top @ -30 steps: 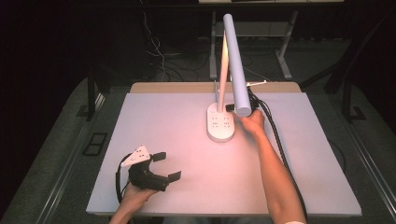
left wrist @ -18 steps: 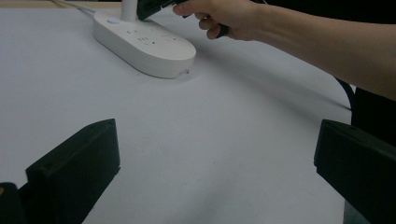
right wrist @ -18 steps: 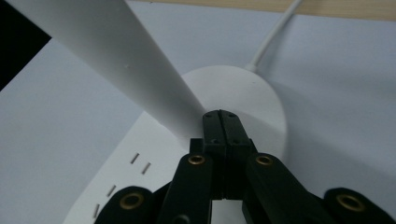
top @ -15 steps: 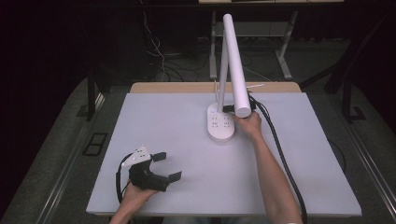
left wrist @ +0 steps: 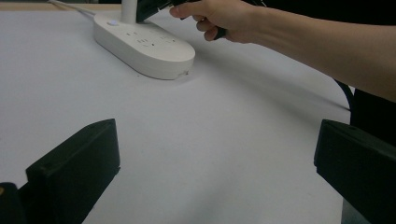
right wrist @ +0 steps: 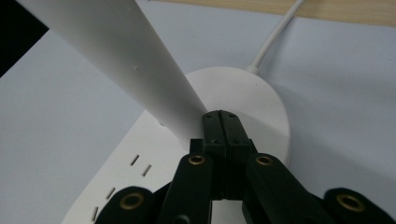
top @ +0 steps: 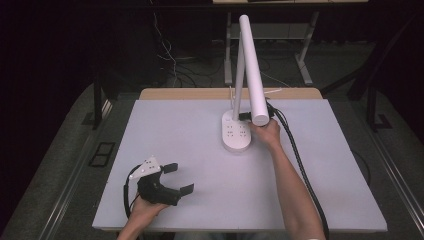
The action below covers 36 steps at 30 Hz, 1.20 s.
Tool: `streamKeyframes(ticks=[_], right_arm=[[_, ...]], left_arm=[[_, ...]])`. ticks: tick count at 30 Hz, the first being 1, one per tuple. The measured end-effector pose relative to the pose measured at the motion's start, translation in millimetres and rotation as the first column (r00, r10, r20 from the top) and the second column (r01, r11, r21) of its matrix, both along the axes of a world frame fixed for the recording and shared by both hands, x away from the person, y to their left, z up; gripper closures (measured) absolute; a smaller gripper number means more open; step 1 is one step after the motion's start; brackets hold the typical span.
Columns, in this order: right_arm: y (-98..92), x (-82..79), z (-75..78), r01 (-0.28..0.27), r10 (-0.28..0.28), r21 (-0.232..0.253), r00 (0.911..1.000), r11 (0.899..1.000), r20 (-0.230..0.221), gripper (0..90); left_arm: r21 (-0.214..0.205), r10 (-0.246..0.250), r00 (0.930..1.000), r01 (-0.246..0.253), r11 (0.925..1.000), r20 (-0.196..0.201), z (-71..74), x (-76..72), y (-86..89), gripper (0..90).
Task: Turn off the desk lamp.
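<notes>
A white desk lamp stands at the back of the table. Its oval base (top: 237, 134) carries socket slots, and its long tube arm (top: 252, 75) leans toward me. My right gripper (top: 246, 117) is shut with nothing between its jaws; its tips (right wrist: 220, 119) sit over the base (right wrist: 261, 102) at the foot of the arm (right wrist: 121, 51). My left gripper (top: 178, 178) rests open near the front left of the table. Its view shows the base (left wrist: 144, 44) and the right hand (left wrist: 224, 18) farther off, beyond its open jaws (left wrist: 215, 140).
The white table top (top: 190, 125) has a wooden strip along its far edge (top: 190, 93). A white cord (right wrist: 275, 37) leaves the lamp base toward that edge. A thick black cable (top: 295, 150) trails from the right gripper along the forearm. Dark floor and table legs lie beyond.
The right hand has edged slightly left, closer to the lamp base. The left gripper has stayed where it was.
</notes>
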State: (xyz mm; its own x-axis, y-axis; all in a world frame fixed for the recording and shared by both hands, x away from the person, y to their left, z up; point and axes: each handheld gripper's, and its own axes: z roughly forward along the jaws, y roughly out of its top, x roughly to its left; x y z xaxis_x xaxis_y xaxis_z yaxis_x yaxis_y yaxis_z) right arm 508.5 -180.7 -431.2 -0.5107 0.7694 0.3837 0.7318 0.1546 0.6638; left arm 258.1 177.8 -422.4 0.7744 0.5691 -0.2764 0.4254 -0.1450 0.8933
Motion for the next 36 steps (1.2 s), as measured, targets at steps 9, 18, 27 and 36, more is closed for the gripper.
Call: streamKeyframes(ticks=[9, 18, 27, 36], right_arm=[[-4.5, 0.8, 0.1, 0.002, -0.002, 0.024, 1.0, 1.0, -0.007, 90.0], [-11.2, 0.4, -6.6, 0.013, -0.012, 0.084, 0.9998, 0.996, -0.017, 90.0], [-14.4, -0.7, -3.6, 0.013, -0.011, 0.08, 0.9998, 0.997, -0.016, 90.0], [-17.9, -9.0, 3.4, -0.015, 0.013, 0.073, 0.9997, 0.997, 0.022, 90.0]], left_arm=[[0.0, 0.0, 1.0, 0.0, 1.0, -0.003, -0.5, 1.2, -0.8, 0.0], [0.001, 0.003, 1.0, -0.003, 1.0, -0.002, -0.3, 0.7, 0.4, 0.0], [0.001, 0.002, 1.0, -0.002, 1.0, -0.004, -0.6, 1.8, 0.1, 0.0], [0.0, 0.003, 1.0, -0.003, 1.0, -0.003, -0.4, 1.5, 0.1, 0.0]])
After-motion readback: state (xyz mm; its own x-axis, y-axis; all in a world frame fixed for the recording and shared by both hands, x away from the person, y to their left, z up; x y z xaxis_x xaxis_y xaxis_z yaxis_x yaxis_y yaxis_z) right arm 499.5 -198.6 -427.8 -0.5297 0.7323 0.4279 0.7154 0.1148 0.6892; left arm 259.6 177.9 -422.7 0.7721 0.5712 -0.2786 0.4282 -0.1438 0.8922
